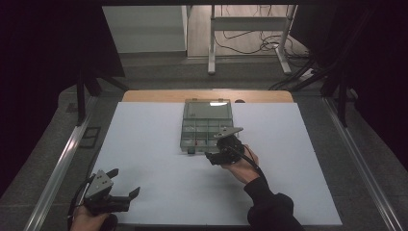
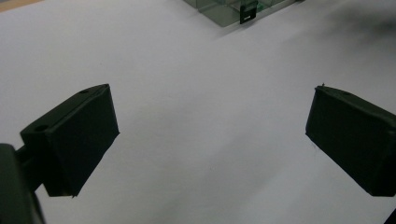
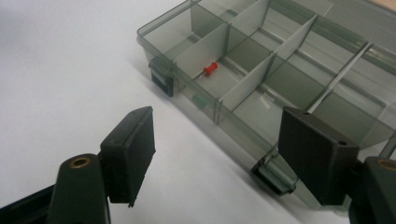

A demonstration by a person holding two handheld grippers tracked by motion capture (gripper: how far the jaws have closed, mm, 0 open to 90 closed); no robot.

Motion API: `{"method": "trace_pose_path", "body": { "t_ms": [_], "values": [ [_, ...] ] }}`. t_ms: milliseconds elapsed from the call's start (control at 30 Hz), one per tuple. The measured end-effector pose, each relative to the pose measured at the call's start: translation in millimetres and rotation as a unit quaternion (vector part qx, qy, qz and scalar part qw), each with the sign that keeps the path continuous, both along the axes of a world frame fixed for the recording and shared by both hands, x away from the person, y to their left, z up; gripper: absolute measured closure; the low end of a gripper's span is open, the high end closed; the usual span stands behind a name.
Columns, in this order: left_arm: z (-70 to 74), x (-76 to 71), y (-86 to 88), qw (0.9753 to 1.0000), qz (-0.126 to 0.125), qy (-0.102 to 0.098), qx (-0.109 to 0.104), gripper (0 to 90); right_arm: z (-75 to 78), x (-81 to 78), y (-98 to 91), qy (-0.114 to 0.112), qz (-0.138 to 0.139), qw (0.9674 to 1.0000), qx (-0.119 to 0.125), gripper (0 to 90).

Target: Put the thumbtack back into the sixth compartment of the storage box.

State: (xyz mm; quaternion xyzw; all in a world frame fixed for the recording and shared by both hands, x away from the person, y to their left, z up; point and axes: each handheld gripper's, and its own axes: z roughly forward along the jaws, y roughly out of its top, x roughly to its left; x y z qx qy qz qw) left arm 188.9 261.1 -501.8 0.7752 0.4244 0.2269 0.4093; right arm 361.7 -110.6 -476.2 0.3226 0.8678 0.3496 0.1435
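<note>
The left claw, nearest, stands released over the white table; the right claw gapes empty beside the clear grey compartment box holding a red pushpin.

Dim, dark-edged high view with glare on the open box lid; gripper views brighter, their near fingers soft.

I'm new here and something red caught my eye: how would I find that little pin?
Start at the clear compartment box on the white table. Look in the cell beside its dark front latch. The red pushpin lies there alone, the one bright red thing in the box.
</note>
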Motion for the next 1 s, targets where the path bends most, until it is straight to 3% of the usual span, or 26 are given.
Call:
{"method": "trace_pose_path", "body": {
  "t_ms": [300,767,1000],
  "values": [
    [0.1,-0.2,-0.4,1.0000,-0.001,0.000,0.003,3.0,0.9,-11.1,-8.8,0.004,-0.002,1.0000,0.009,22.0],
    [0.1,-0.4,-0.5,1.0000,-0.001,-0.001,0.003,3.0,0.2,-32.2,-23.7,-0.002,-0.004,0.9997,-0.023,6.4],
    [0.1,-0.3,-0.8,1.0000,-0.001,-0.001,0.004,3.0,3.8,-43.8,-36.1,-0.002,-0.008,0.9998,-0.018,3.0]
  ]
}}
